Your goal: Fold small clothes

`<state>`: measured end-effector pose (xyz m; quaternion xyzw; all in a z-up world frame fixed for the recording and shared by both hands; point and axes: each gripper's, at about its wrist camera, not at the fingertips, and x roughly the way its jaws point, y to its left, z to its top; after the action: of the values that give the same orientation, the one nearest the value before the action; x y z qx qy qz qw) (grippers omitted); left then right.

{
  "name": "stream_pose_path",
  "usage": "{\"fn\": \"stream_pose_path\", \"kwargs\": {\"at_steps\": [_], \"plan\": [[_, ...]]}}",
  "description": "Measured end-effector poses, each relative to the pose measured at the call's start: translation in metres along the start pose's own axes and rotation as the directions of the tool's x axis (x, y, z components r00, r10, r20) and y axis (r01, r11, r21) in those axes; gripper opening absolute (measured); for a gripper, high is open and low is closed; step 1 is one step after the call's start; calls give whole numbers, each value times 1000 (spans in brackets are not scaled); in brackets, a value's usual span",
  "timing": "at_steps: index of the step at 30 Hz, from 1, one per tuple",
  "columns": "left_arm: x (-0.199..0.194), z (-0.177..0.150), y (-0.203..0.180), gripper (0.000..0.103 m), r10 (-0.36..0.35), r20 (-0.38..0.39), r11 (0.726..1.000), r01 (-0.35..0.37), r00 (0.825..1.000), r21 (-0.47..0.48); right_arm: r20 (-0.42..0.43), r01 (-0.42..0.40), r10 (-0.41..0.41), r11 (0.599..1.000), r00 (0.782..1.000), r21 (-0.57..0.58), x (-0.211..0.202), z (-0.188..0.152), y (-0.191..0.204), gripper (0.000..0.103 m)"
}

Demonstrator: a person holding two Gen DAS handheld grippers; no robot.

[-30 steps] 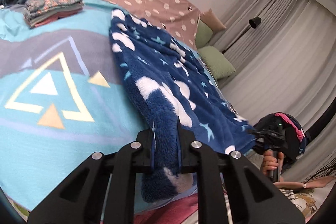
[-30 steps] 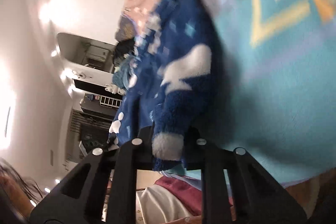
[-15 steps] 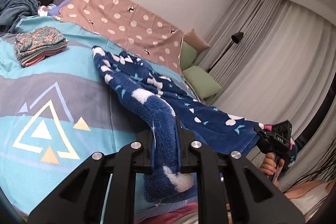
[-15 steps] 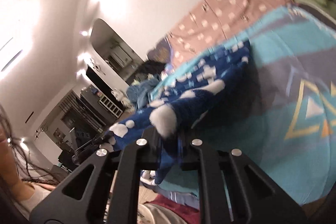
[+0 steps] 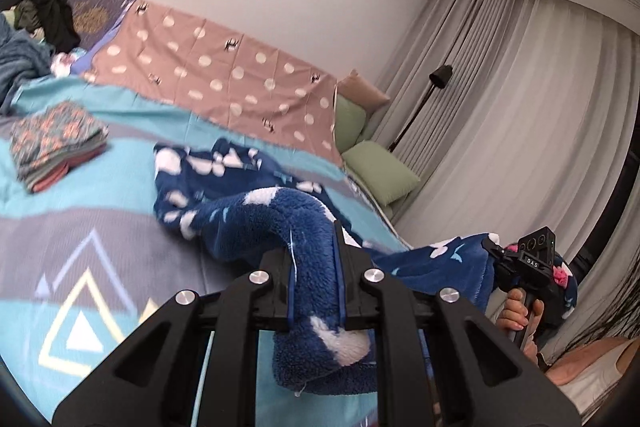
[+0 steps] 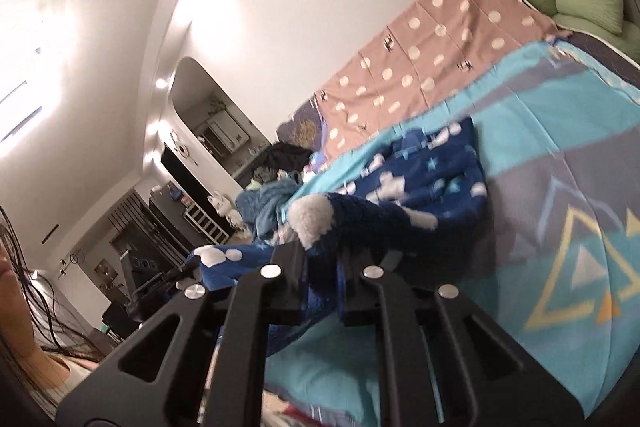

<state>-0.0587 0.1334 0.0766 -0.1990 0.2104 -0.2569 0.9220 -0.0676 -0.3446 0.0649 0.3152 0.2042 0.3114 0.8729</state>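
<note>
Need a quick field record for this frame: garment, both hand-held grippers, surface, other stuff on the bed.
garment: blue fleece garment with white cloud and star print, part lifted, far end lying on the bed
left hand-held gripper: shut on a bunched edge of the garment
right hand-held gripper: shut on another edge of the garment
surface: teal and grey bedspread with triangle pattern
folded stack: floral-topped pile of clothes, at the bed's far left in the left wrist view
unfolded pile: dark and blue clothes beyond the stack
pillows: green pillows by the curtains
</note>
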Motion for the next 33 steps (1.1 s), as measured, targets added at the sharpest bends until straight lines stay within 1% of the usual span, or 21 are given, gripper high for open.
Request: {"fn": "stream_pose_path", "kwargs": {"at_steps": [3, 7, 13, 19, 25, 30, 33], "plan": [[13, 12, 2, 14, 4, 10, 1000, -4, 1000, 4, 25, 14, -14, 1000, 1000, 3, 11, 14, -2, 10], [28, 27, 6, 15, 14, 1, 1000, -14, 1000, 14, 30, 47, -46, 999, 998, -1, 30, 30, -6, 10], [50, 53, 14, 15, 28, 4, 999, -28, 1000, 28, 38, 79, -77, 996, 996, -50, 65, 62, -6, 10], [78, 71, 19, 15, 56, 5, 997, -56, 998, 62, 17, 105, -104, 990, 994, -92, 100, 84, -7, 10], [105, 87, 27, 15, 64, 4, 996, -64, 998, 58, 7, 144, -145, 982, 989, -118, 130, 104, -14, 10], [122, 103, 36, 15, 89, 19, 995, -90, 996, 44, 19, 219, -218, 971, 976, -99, 154, 126, -31, 10], [136, 118, 47, 15, 122, 40, 992, -124, 992, 29, 37, 256, -253, 962, 967, -100, 169, 141, -38, 10]]}}
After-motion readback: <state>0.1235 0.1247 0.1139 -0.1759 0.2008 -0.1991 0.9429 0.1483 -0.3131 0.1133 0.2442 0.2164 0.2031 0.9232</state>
